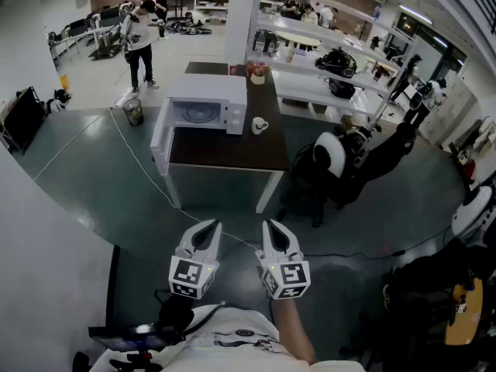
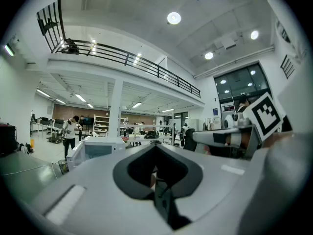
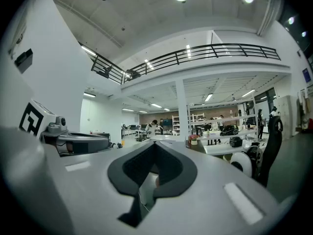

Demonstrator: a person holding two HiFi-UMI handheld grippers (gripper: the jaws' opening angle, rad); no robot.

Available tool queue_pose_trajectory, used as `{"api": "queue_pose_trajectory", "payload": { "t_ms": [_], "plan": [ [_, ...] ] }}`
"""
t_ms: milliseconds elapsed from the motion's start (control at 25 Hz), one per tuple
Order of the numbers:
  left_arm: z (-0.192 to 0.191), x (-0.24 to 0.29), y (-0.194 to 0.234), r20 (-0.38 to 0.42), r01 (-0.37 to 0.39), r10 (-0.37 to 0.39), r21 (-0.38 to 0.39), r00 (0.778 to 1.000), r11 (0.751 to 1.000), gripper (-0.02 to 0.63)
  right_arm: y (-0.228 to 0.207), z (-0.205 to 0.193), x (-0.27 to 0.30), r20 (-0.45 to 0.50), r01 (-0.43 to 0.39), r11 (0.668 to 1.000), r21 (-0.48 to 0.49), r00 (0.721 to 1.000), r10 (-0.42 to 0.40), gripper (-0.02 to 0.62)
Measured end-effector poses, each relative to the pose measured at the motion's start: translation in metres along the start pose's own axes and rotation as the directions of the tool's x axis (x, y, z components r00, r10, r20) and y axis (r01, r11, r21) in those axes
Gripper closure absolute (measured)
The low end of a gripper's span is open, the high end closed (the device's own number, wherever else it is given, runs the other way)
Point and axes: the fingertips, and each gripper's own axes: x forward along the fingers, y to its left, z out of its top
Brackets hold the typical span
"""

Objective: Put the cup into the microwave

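Head view: small white handled cup, upright on dark table, just right of white microwave with door swung open. Black chair beside table. Left gripper and right gripper both pressed together, empty, well apart from table.

Left gripper: jaws together, empty, pointing level.
Right gripper: jaws together, empty, level beside the left.

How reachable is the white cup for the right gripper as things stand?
Probably not yet: the right gripper is shut and well short of the table; floor lies between. The cup itself stands unblocked beside the microwave.
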Motion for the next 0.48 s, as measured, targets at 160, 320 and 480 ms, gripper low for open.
{"api": "queue_pose_trajectory", "payload": {
  "t_ms": [160,320,480],
  "plan": [
    [0.0037,-0.0002,0.0,0.008,0.001,-0.001,0.001,1.0,1.0,0.607,0.0008,-0.0012,0.0006,-0.002,0.0,1.0,0.001,1.0,0.0,0.597],
    [0.0015,-0.0007,0.0016,0.004,0.001,-0.001,-0.002,1.0,1.0,0.607,0.0013,-0.0029,0.001,-0.004,0.003,1.0,0.001,1.0,-0.003,0.597],
    [-0.0008,-0.0039,0.0052,0.0,-0.003,0.003,-0.006,1.0,1.0,0.607,0.0037,-0.002,0.0001,0.0,0.005,1.0,0.008,1.0,-0.005,0.597]
  ]
}}
